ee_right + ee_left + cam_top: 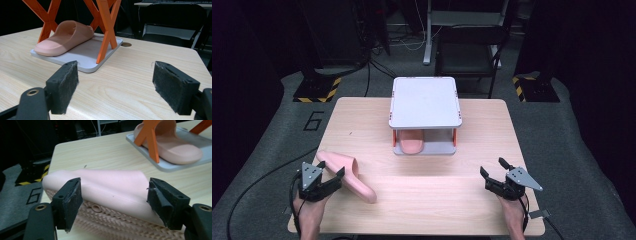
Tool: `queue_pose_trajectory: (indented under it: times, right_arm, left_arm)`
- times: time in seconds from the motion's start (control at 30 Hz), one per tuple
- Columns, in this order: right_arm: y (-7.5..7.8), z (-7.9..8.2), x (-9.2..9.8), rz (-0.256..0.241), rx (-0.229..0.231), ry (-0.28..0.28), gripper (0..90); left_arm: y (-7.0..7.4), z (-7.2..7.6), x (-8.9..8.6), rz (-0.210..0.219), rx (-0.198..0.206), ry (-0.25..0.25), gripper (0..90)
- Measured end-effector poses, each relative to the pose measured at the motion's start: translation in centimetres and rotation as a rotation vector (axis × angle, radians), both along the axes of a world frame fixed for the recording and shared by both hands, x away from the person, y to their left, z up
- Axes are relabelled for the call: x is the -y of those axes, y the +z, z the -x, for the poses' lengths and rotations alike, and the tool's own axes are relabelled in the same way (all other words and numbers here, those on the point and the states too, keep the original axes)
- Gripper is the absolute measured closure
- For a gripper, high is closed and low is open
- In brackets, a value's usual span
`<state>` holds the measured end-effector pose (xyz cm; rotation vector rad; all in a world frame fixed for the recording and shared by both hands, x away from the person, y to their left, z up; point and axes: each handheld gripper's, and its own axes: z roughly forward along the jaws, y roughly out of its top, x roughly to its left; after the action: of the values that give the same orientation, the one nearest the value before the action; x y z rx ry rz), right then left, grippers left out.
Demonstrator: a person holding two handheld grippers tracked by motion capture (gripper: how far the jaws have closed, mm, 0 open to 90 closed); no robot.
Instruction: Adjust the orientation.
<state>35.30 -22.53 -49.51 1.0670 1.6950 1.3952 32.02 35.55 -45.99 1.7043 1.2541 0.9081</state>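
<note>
1. The left tool (331, 176) stands wide open, its jaws on either side of the pink slipper (347, 175) lying on its side at the bench's (472, 130) 8 o'clock; contact cannot be told.
2. The right tool (495, 168), at 4 o'clock, gapes wide and holds nothing.
3. A second slipper (412, 145) sits on the rack's (426, 100) lower shelf at 12 o'clock.

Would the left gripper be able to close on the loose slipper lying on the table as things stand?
Probably yes: the left gripper is open, with the slipper right between its jaws and nothing in between.
</note>
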Motion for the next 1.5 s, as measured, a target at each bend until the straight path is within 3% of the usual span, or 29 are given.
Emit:
queue_pose_trajectory:
  times: [0.07,0.27,0.47,0.5,0.57,0.63,0.67,0.7,0.83,0.9,1.0,1.03,1.1,1.17,1.23,1.27,1.43,1.5]
  right_arm:
    - [0.0,0.0,0.0,-0.001,-0.002,0.002,20.2]
    - [0.0,0.0,-0.2,0.009,0.0,0.008,20.3]
    - [0.0,0.1,-0.2,0.006,0.004,0.007,20.4]
    - [0.1,0.1,-0.2,0.007,0.0,0.007,20.4]
    - [0.0,0.0,-0.1,0.013,-0.002,0.01,20.4]
    - [0.0,0.0,-0.3,0.003,-0.001,0.009,20.5]
    - [0.0,0.0,-0.3,0.003,-0.001,0.009,20.5]
    - [0.0,0.0,-0.3,0.02,-0.002,0.017,20.5]
    - [0.0,0.0,-0.3,0.016,-0.002,0.013,20.6]
    - [0.0,0.0,-0.3,0.018,-0.007,0.01,20.6]
    - [0.0,0.1,-0.3,0.018,-0.007,0.01,20.6]
    - [0.0,0.1,-0.3,0.01,0.0,0.005,20.6]
    - [0.1,0.1,-0.1,0.008,0.005,0.006,20.6]
    - [0.1,0.1,0.0,0.014,0.007,0.005,20.6]
    - [0.1,0.1,0.1,0.004,0.0,0.002,20.6]
    - [0.0,0.1,0.1,0.005,0.004,0.004,20.6]
    - [0.1,0.1,0.0,0.011,0.009,0.006,20.7]
    - [0.1,0.1,0.0,0.009,0.011,0.008,20.6]
  left_arm:
    - [-0.2,1.1,-1.3,0.0,-0.014,0.019,29.6]
    - [-1.0,2.6,-3.1,0.035,-0.007,0.047,30.2]
    - [-2.8,3.7,-4.7,-0.024,-0.054,0.1,34.3]
    - [-3.2,3.8,-5.1,-0.012,-0.052,0.116,35.8]
    - [-3.9,3.8,-5.9,0.053,-0.056,0.137,35.8]
    - [-4.7,3.0,-6.2,0.093,-0.076,0.14,35.8]
    - [-4.7,3.0,-6.2,0.093,-0.076,0.14,35.8]
    - [-5.2,2.3,-6.0,0.087,-0.105,0.125,35.8]
    - [-5.3,1.0,-4.8,0.107,-0.114,0.1,35.0]
    - [-4.9,0.0,-3.6,0.087,-0.109,0.092,34.5]
    - [-4.3,-1.9,-2.0,0.075,-0.137,0.064,33.8]
    - [-4.3,-2.7,-1.6,0.051,-0.136,0.056,33.7]
    - [-4.2,-4.0,-0.6,0.051,-0.147,0.072,33.6]
    - [-4.1,-4.4,-0.5,0.042,-0.156,0.072,33.5]
    - [-4.1,-5.2,-0.2,0.051,-0.162,0.08,33.5]
    - [-4.2,-5.9,0.1,0.076,-0.157,0.09,33.7]
    - [-4.3,-6.5,0.3,0.04,-0.161,0.072,33.1]
    - [-4.3,-6.1,0.0,0.049,-0.136,0.084,32.0]
